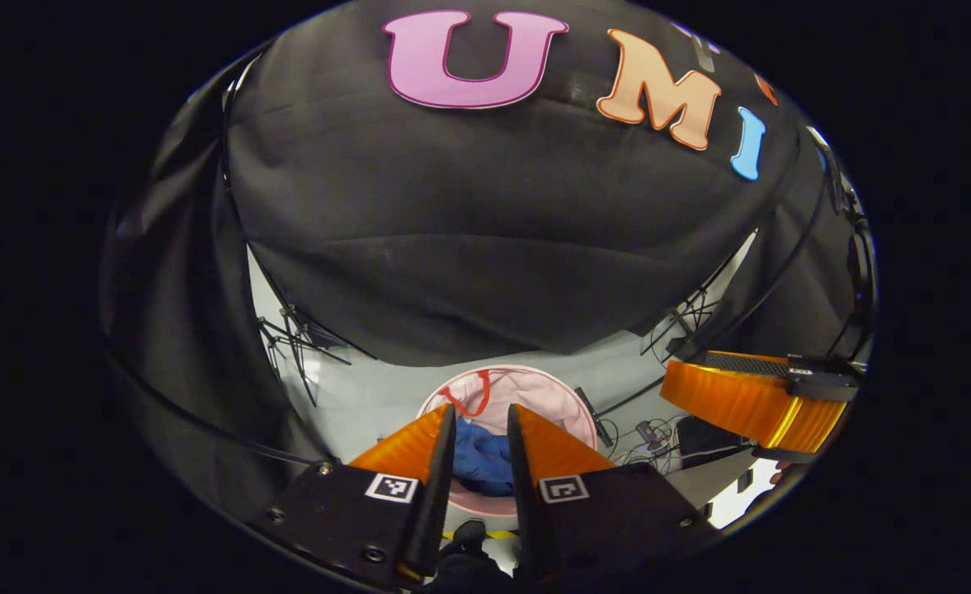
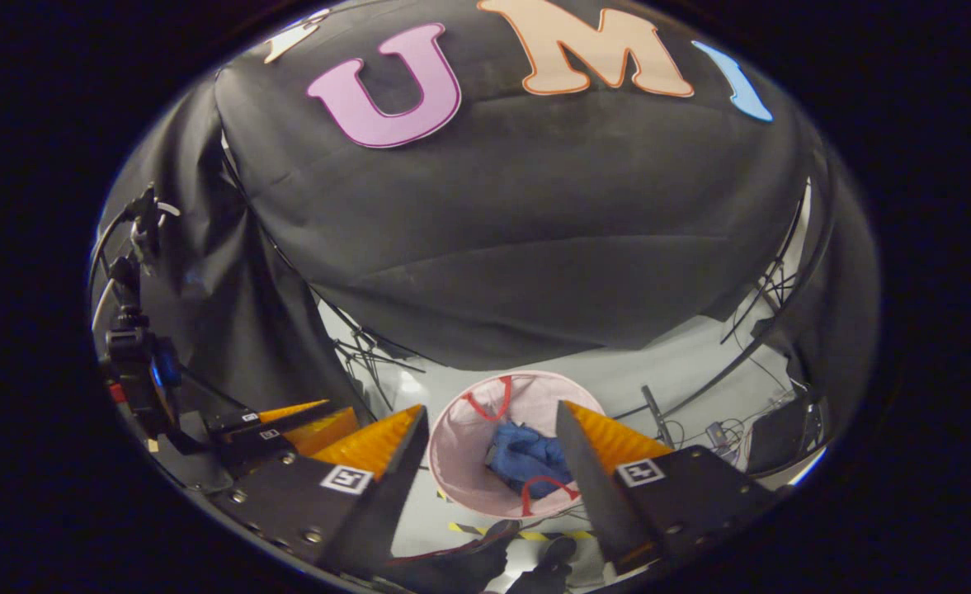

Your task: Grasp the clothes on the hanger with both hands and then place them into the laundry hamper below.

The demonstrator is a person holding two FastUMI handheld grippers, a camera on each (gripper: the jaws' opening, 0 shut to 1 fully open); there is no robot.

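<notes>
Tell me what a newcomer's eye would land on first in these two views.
First the pink laundry hamper low at centre on the pale floor, with blue clothes bundled inside and red handles on its rim. Next the orange-and-black fingers of the right gripper spread wide on either side of it. The left gripper also hangs open above the hamper, its gap narrower.

Black cloth (image 2: 534, 239) drapes the booth's back and sides above a pale grey floor (image 2: 666, 371) (cables (image 2: 724, 433) and stand legs (image 2: 370, 351) scattered about).
</notes>
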